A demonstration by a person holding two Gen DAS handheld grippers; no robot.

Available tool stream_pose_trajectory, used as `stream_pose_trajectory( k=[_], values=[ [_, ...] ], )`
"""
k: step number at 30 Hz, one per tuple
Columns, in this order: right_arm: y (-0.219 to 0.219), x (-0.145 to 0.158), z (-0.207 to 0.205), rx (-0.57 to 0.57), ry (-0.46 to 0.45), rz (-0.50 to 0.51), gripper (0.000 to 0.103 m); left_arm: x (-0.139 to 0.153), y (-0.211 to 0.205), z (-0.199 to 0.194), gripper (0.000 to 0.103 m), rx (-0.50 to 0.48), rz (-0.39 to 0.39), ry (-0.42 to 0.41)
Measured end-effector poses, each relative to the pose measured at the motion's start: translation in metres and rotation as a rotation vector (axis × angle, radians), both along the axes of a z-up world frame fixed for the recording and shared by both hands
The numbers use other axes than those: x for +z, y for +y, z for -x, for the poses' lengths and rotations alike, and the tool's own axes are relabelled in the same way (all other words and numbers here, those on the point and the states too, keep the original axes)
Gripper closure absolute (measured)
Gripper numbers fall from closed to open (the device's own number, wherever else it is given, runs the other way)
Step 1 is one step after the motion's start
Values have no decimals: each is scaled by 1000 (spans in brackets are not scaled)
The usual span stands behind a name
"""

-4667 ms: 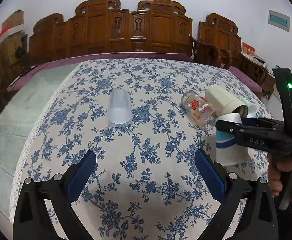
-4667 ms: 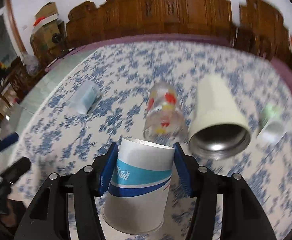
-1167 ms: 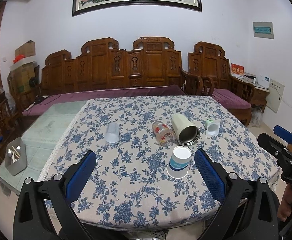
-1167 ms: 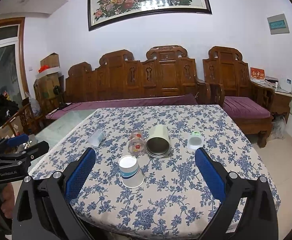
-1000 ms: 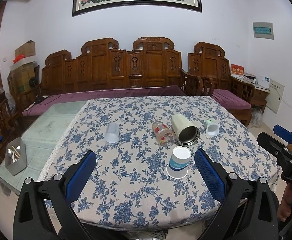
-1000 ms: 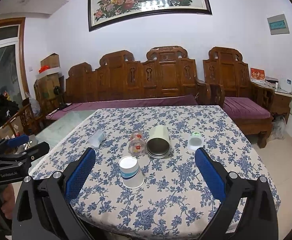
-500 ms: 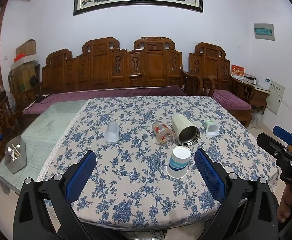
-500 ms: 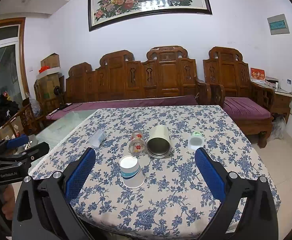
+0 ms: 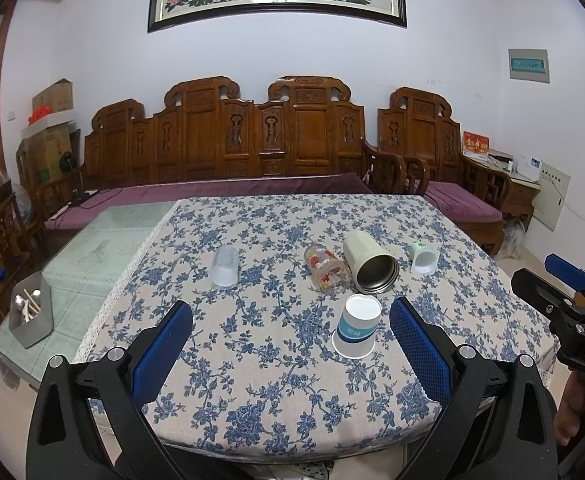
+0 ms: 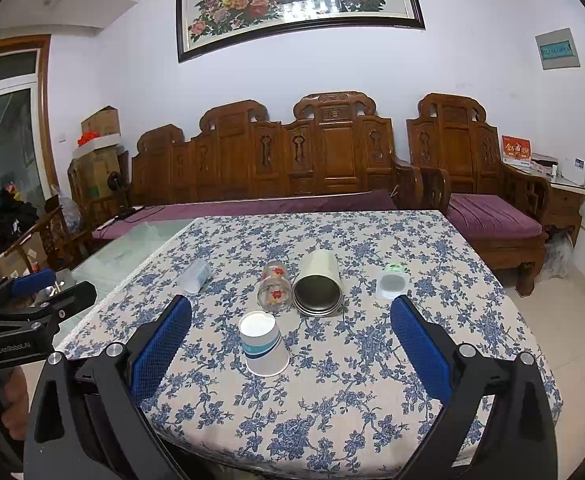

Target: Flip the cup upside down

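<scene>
Paper cup mouth-down on floral tablecloth, white base up, near front edge, nothing touching it. Just behind: glass jar, steel tumbler and small white cup on sides; frosted cup apart to left. Left gripper spread wide, empty, short of table. Right gripper likewise wide, empty

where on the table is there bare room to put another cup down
Free cloth: the near strip of the tablecloth in front of the paper cup, and the far half behind the tumbler. Crowded: the middle row, where the glass jar touches the tumbler, with the small white cup alongside.
</scene>
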State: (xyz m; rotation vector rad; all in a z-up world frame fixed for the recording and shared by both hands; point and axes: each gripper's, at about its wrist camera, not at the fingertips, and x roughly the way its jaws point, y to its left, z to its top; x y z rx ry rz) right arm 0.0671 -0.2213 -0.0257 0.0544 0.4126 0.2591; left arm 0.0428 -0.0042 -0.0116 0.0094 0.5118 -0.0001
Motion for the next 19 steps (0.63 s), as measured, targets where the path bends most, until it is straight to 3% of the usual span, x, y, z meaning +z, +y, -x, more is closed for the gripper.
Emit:
stream_pose_trajectory(
  k=[19],
  values=[
    [1,0,0,0,-2,0,3,1,-3,-1,8,-1,3,-4]
  ],
)
